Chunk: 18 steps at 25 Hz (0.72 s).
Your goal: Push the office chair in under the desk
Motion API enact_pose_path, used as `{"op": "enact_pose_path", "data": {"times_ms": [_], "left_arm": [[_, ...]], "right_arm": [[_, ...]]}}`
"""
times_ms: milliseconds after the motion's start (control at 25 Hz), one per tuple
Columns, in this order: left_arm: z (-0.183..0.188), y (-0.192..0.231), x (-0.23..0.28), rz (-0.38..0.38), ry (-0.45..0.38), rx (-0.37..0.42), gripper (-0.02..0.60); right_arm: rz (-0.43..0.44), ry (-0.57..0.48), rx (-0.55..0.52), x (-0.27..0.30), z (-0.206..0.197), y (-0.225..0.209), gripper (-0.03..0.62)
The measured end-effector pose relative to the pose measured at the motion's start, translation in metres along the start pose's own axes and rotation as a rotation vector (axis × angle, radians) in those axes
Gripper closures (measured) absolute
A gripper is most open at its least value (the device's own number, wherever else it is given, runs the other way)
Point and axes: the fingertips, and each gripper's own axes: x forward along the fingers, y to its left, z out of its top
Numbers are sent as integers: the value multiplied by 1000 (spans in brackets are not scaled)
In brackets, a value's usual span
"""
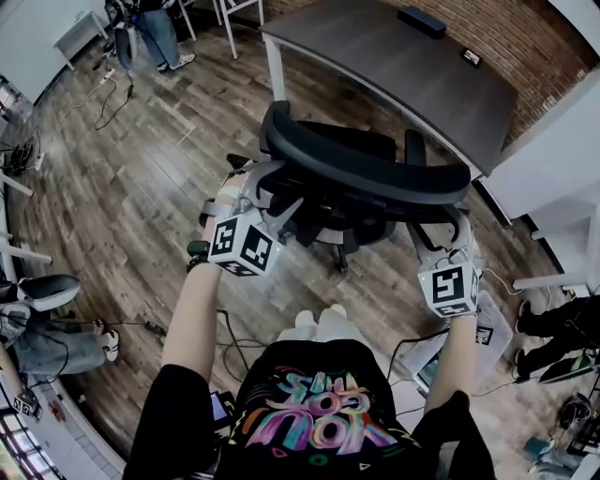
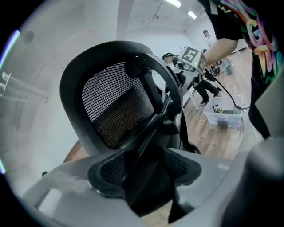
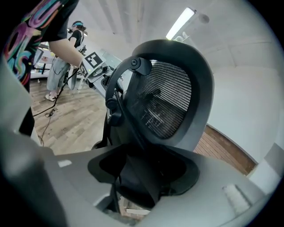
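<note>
A black office chair [image 1: 361,169] with a mesh back stands on the wood floor just in front of the dark desk [image 1: 403,80], its back towards me. My left gripper [image 1: 265,192] holds the left side of the chair's back frame. My right gripper [image 1: 453,234] holds the right side. In the left gripper view the mesh back [image 2: 117,106] fills the middle, and my left gripper [image 2: 146,173] is shut on a black frame bar. In the right gripper view the mesh back [image 3: 166,104] rises ahead, with my right gripper [image 3: 144,170] shut on the frame as well.
A brick wall [image 1: 525,37] runs behind the desk, and a small black box [image 1: 422,21] lies on it. A person [image 1: 155,28] stands at the far left, another [image 1: 37,323] sits at the left edge. Cables [image 1: 234,333] cross the floor. A clear plastic bin [image 2: 224,115] sits to my right.
</note>
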Motion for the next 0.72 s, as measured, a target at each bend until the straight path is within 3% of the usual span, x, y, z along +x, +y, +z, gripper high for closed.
{"op": "enact_pose_path", "data": {"times_ms": [720], "left_arm": [[-72, 110, 65, -68, -92, 81, 316]], "right_arm": [[-71, 91, 46, 115, 40, -26, 358]]}}
